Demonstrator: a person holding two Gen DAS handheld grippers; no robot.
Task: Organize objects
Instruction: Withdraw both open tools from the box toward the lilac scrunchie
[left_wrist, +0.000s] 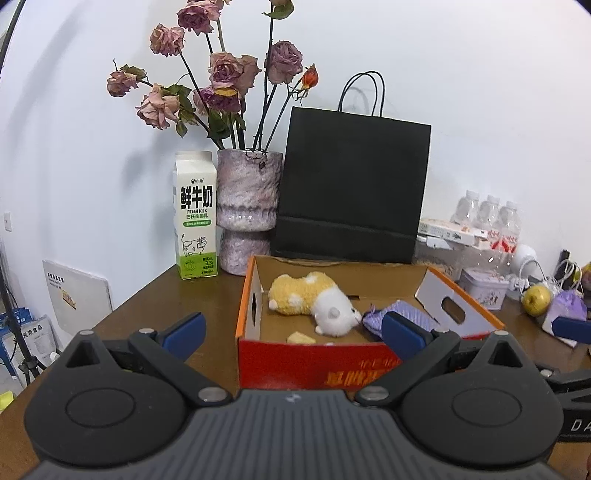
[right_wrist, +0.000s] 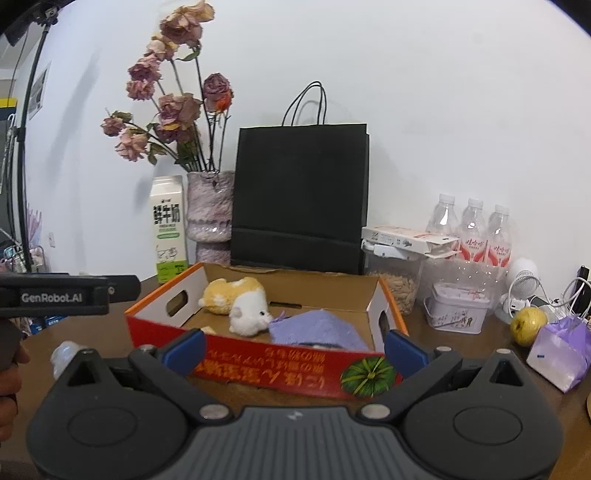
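Observation:
An open red and orange cardboard box (left_wrist: 314, 360) (right_wrist: 258, 363) stands on the brown table. Inside lie a yellow and white plush hamster (left_wrist: 314, 301) (right_wrist: 240, 301), a purple cloth pouch (left_wrist: 406, 315) (right_wrist: 317, 328) and a small yellow piece (left_wrist: 301, 338). My left gripper (left_wrist: 293, 330) is open and empty, in front of the box's near wall. My right gripper (right_wrist: 293, 349) is open and empty, also in front of the box. A green apple (left_wrist: 537, 300) (right_wrist: 527, 325) and a purple packet (right_wrist: 561, 349) lie to the right of the box.
Behind the box stand a milk carton (left_wrist: 194, 218), a vase of dried roses (left_wrist: 246, 210) and a black paper bag (left_wrist: 351, 188). At the right are water bottles (right_wrist: 472, 232), a clear container (right_wrist: 399, 277), a small tin (right_wrist: 456, 310) and cables.

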